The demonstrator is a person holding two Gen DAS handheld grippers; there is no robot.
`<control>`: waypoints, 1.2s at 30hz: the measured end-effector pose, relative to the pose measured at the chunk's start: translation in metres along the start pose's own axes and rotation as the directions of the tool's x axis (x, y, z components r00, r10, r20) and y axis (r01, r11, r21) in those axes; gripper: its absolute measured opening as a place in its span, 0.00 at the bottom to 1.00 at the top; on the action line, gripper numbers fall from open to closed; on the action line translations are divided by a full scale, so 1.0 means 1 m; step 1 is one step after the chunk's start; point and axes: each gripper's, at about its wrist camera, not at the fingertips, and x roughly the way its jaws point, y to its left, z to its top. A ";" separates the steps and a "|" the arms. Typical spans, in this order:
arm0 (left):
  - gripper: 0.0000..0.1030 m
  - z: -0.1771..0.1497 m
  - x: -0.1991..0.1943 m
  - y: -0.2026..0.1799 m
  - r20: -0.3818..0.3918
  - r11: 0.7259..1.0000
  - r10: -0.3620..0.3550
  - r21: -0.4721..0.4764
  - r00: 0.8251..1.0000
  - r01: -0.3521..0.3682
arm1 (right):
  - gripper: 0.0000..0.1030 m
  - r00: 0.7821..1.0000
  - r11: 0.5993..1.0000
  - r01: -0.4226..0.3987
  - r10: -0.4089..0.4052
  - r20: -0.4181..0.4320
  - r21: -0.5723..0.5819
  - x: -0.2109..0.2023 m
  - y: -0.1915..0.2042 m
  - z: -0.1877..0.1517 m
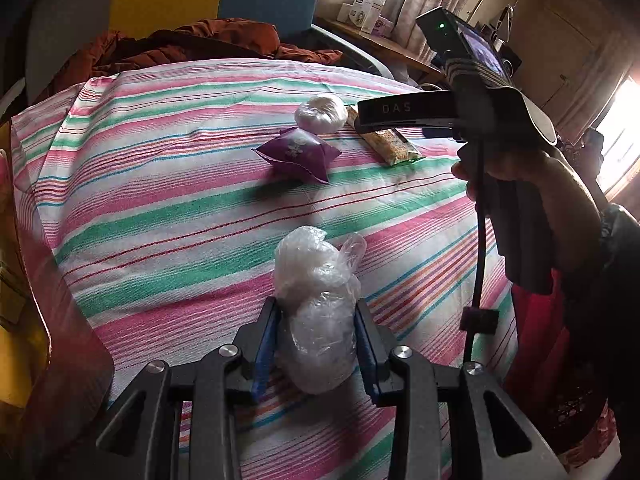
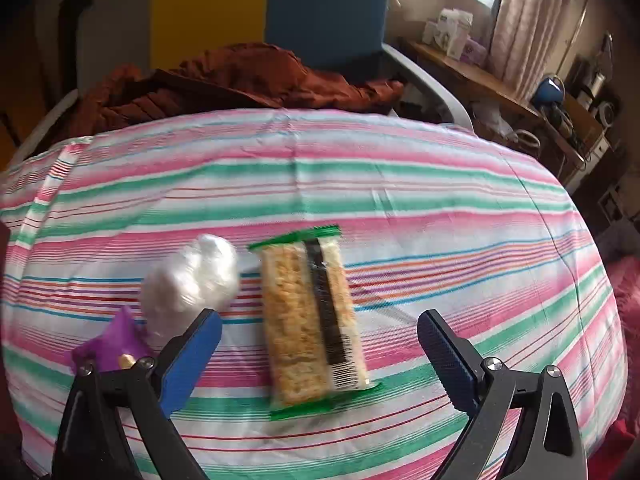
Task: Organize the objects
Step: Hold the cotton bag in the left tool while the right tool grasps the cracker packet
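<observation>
The snack bar (image 2: 314,320) lay on the striped bedsheet (image 2: 460,208), directly ahead of the right gripper (image 2: 320,336), its long axis pointing away between the spread-apart jaws. Well nearer than the bar, the left gripper (image 1: 316,334) was clamped on a clear plastic bag (image 1: 318,304).

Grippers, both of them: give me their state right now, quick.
Left gripper: shut on the clear plastic bag.
Right gripper: open, holding nothing, fingers either side of the snack bar packet.
</observation>
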 end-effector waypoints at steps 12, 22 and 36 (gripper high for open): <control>0.36 0.000 0.001 -0.004 0.007 1.000 0.020 0.014 1.000 -0.020 | 0.84 0.992 0.994 -0.061 0.070 -0.107 0.086 0.024 -0.014 -0.006; 0.36 0.000 0.004 -0.007 0.013 0.999 0.033 0.028 0.999 -0.033 | 0.89 0.996 1.000 0.002 0.000 -0.093 0.027 0.022 -0.006 -0.005; 0.35 0.002 0.006 -0.013 0.000 0.996 0.076 0.056 0.997 -0.075 | 0.42 0.997 0.999 -0.038 0.037 -0.062 -0.022 0.011 0.003 -0.004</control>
